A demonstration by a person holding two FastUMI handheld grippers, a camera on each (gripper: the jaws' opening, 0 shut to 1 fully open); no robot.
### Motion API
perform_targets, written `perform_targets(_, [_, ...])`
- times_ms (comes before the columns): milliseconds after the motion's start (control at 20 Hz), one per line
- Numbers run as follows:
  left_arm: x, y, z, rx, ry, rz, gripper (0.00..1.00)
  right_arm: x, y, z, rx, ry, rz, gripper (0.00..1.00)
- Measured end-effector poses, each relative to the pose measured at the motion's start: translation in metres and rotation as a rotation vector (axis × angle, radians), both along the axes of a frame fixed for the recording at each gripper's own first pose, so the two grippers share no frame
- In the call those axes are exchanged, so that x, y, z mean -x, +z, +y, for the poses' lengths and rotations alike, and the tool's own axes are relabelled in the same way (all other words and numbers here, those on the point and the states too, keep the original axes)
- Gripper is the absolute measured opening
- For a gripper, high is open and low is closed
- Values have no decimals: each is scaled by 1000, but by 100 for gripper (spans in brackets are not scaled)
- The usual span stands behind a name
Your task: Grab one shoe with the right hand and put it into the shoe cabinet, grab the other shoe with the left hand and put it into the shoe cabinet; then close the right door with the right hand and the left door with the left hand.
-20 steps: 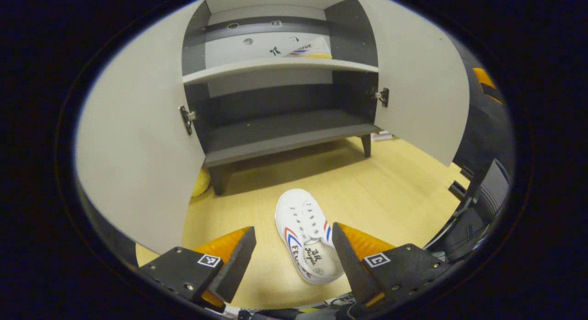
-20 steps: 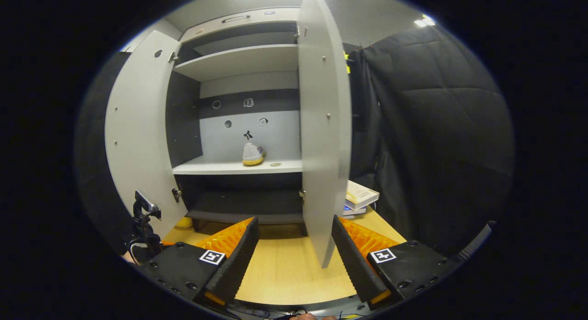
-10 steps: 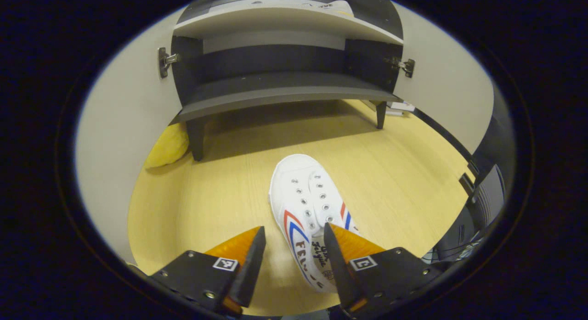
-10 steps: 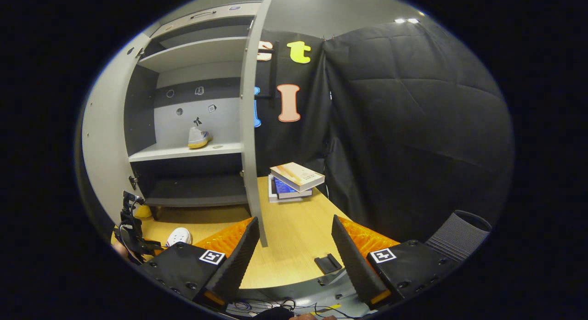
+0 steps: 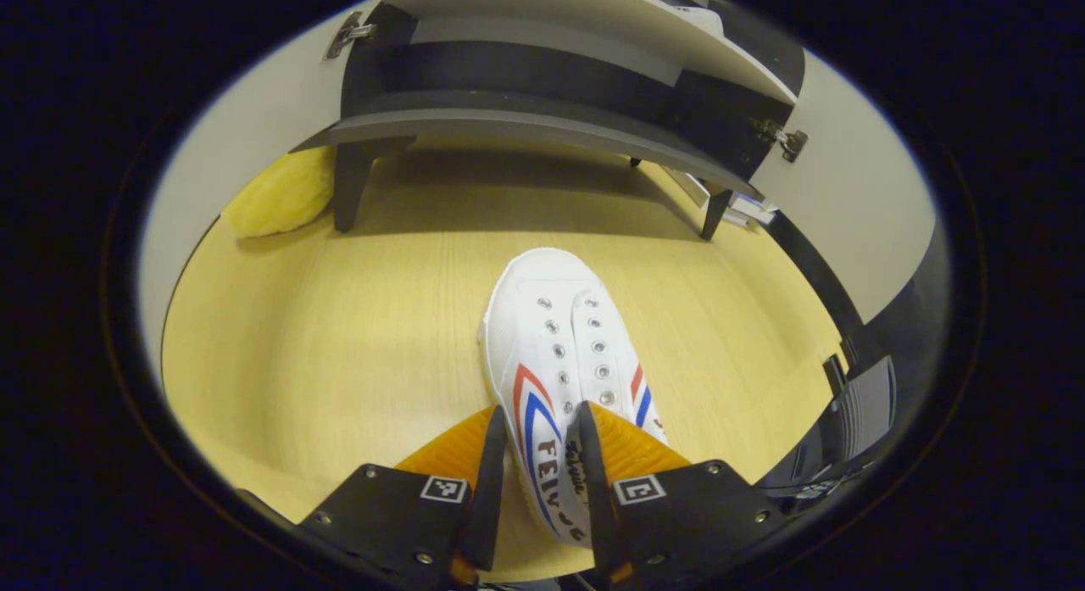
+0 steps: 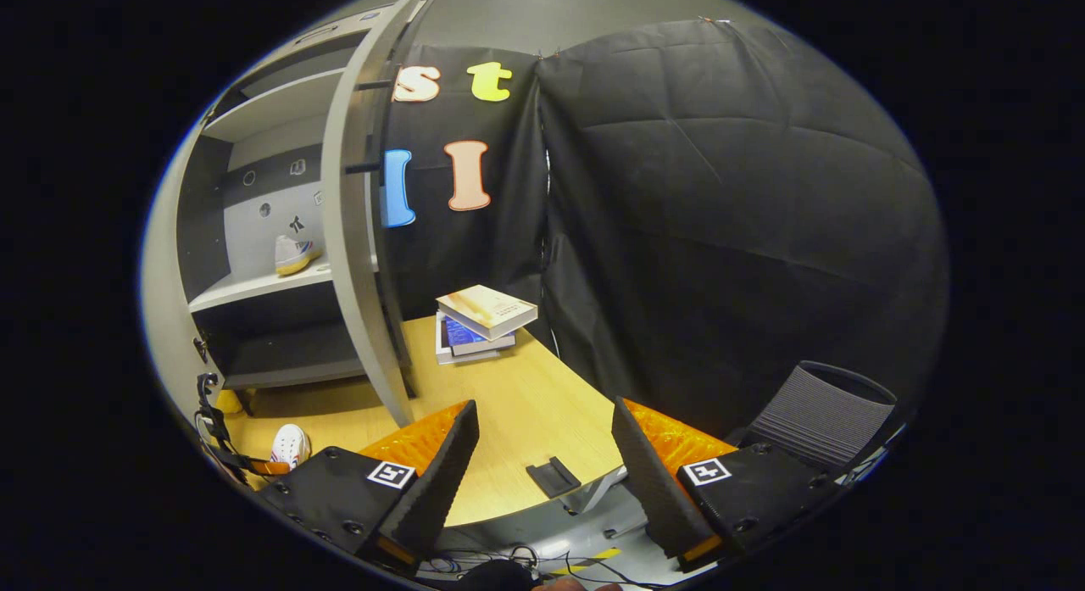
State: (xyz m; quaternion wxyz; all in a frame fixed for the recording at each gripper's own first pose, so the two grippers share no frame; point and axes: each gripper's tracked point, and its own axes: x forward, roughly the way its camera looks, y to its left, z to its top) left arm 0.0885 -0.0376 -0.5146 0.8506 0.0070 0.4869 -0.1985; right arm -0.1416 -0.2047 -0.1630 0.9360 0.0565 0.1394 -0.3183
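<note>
Shoe (image 5: 559,362) — white, red and blue side stripes — lies on the counter (image 5: 356,345) in front of the shoe cabinet (image 5: 542,125), toe toward it. My left tongs (image 5: 538,481) straddle its heel end, one finger outside the side wall, the other in the opening; both appear to press on that wall. Second shoe (image 6: 294,253) sits on the cabinet's middle shelf (image 6: 254,287), seen in the right gripper view. My right tongs (image 6: 542,468) are spread wide, holding nothing — off to the side beyond the right door (image 6: 360,235), which stands open. Stacked books (image 6: 481,318) lie on the counter beside the cabinet.
</note>
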Motion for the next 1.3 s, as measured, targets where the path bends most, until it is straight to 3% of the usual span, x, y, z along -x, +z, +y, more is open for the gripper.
perform_targets(50, [0,1,2,-18,8,14,47,-1,4,-5,4,-4,-3,98])
perform_targets(150, [-2,-2,2,-34,47,50,35,-2,14,-16,11,-8,-14,98])
perform_targets(200, [-6,-2,3,-36,70,50,34,-8,18,-20,9,-9,-19,99])
perform_targets(250, [-5,-4,2,-41,89,71,23,-14,21,-25,4,-7,-23,99])
perform_targets(300, [-5,5,8,-51,110,59,23,-21,22,-31,0,0,-26,99])
perform_targets(400, [-4,-1,3,-53,147,78,10,-34,26,-42,13,20,-39,99])
perform_targets(500, [-7,1,5,-66,172,55,10,-47,31,-54,22,36,-55,99])
perform_targets(550, [-5,0,3,-66,183,53,2,-54,33,-57,19,45,-65,99])
perform_targets(950, [-15,1,7,-97,256,-14,2,-94,22,-91,-8,139,-105,99])
perform_targets(1300, [-30,11,6,-42,321,-154,0,-133,20,-107,-14,211,-107,98])
